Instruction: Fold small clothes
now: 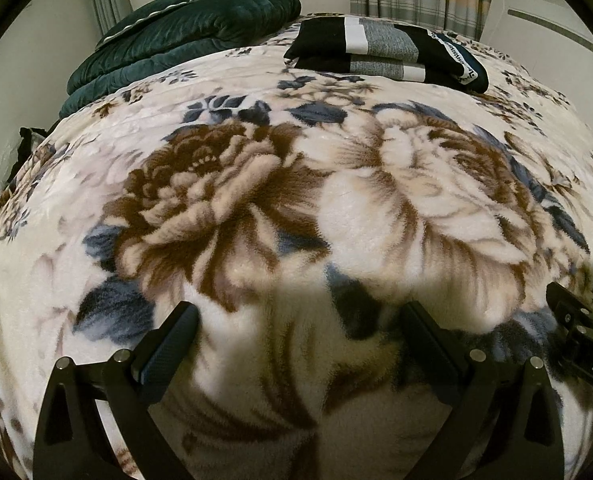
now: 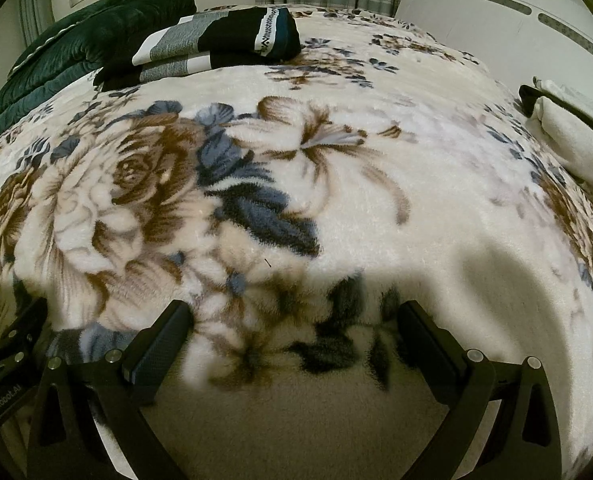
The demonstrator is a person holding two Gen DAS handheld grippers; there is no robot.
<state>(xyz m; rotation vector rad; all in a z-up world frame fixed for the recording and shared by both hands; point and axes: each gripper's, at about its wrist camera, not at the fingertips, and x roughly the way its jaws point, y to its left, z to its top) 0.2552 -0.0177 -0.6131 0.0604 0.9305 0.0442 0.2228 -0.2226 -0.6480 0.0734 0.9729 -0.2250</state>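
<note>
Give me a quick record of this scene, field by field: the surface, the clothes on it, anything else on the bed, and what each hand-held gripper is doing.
surface: floral blanket covering the bed
folded clothes: black, grey and white folded garment at the far side of the blanket
green item: dark green quilt, bunched at the far left
white item: white cloth at the right edge
left hand-held gripper: open, empty, over the blanket
right hand-held gripper: open, empty, over the blanket
contact: neither gripper touches the garment
</note>
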